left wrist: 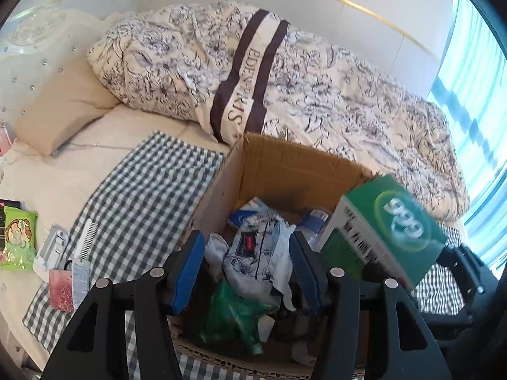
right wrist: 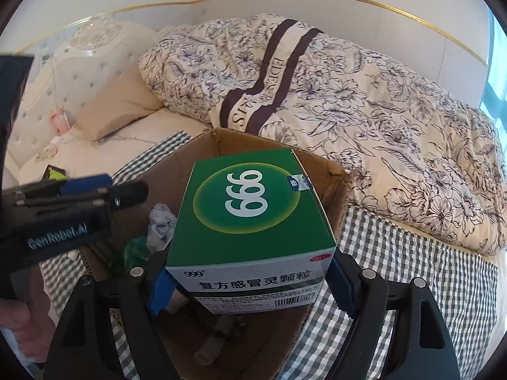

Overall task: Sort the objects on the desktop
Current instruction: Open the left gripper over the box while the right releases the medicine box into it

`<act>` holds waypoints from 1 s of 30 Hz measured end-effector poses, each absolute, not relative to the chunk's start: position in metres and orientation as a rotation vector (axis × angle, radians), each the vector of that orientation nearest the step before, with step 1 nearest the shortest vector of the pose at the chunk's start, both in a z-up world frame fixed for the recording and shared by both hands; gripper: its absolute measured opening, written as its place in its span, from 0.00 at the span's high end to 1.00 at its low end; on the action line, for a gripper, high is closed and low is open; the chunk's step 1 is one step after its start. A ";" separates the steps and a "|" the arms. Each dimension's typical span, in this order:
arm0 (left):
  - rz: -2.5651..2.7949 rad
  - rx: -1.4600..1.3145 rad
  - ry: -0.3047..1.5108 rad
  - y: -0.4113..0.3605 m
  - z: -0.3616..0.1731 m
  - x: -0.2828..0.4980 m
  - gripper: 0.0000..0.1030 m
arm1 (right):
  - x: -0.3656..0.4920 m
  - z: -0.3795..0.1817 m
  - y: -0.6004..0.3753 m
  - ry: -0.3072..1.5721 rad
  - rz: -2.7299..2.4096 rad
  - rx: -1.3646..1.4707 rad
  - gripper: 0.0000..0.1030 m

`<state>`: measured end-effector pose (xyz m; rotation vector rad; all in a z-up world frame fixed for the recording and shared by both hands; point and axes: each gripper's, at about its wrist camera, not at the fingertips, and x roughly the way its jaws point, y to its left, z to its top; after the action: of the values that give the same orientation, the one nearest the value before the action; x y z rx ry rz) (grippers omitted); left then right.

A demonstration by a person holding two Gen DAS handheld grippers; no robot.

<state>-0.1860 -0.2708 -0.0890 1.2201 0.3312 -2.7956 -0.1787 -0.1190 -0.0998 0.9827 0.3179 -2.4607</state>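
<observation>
The right gripper (right wrist: 247,288) clamps a green box (right wrist: 253,209) above the cardboard box (left wrist: 285,171) of crumpled bags (left wrist: 256,250), where the left gripper (left wrist: 247,272) hangs, fingers apart.

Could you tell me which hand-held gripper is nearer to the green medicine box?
Right. The right hand-held gripper is shut on the green medicine box, holding it over the cardboard box. The left hand-held gripper is open beside it, above the bags inside, not touching it.
</observation>
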 end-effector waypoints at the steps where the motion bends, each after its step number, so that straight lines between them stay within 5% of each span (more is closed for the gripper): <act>1: -2.797 1.213 0.331 -0.271 -0.087 -0.185 0.43 | -0.178 -0.100 -0.120 0.324 -2.459 0.982 0.22; 13: -2.820 1.092 0.395 -0.284 -0.054 -0.161 0.43 | -0.158 -0.090 -0.132 0.412 -2.462 0.916 0.13; 30: -2.862 0.891 0.352 -0.264 0.011 -0.096 0.40 | -0.101 -0.017 -0.081 0.245 -2.571 0.744 0.11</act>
<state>-0.0963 -0.2645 0.0109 0.8914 0.3524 -2.8622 -0.1009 -0.0810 -0.0172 0.7445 0.2451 -2.5707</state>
